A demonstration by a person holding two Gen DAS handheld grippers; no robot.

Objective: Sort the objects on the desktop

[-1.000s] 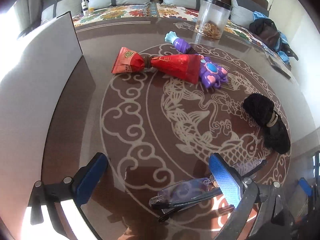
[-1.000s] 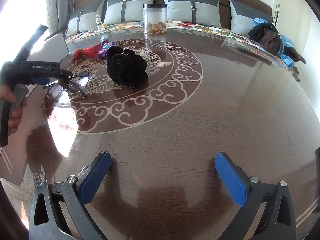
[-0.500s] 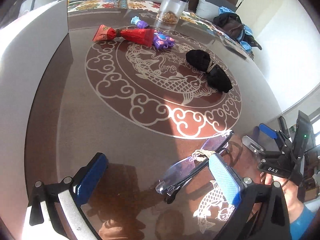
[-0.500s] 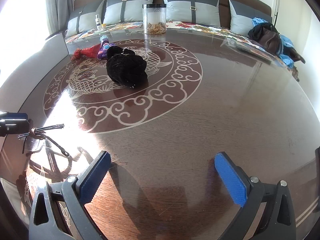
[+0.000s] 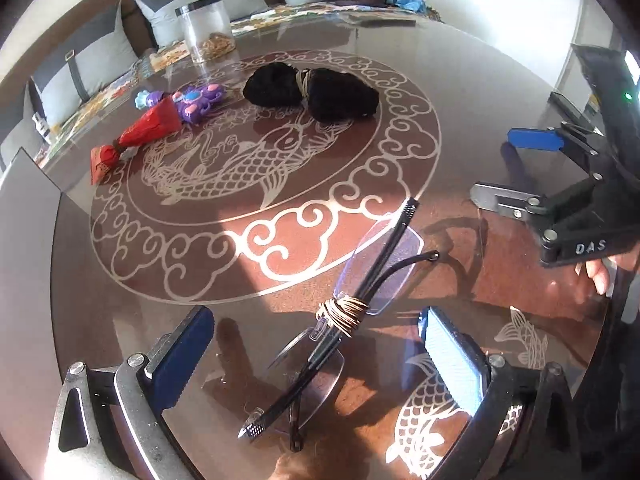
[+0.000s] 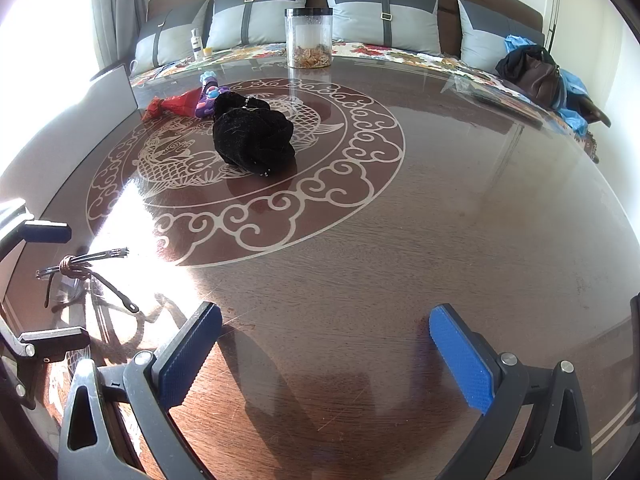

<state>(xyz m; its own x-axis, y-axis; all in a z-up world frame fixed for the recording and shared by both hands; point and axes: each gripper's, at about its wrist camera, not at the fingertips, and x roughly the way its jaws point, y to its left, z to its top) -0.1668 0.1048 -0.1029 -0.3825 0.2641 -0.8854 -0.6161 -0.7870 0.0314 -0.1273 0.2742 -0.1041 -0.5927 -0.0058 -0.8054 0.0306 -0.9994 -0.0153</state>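
Table (image 6: 400, 260) of dark glossy wood with a koi medallion, cushioned bench behind. One pair of glasses (image 5: 352, 312) lies between the left gripper (image 5: 316, 356)'s spread fingers; one black bundle (image 6: 252, 140) sits beyond the right gripper (image 6: 324, 352), also wide open.

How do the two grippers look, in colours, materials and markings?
Both grippers, the left gripper and the right gripper, have blue ribbed pads on dark grey metal jaws joined with silver bolts. From the left wrist view, the right gripper's black body carries white letters "DAS" and a small green light. No cables or sleeves can be made out.
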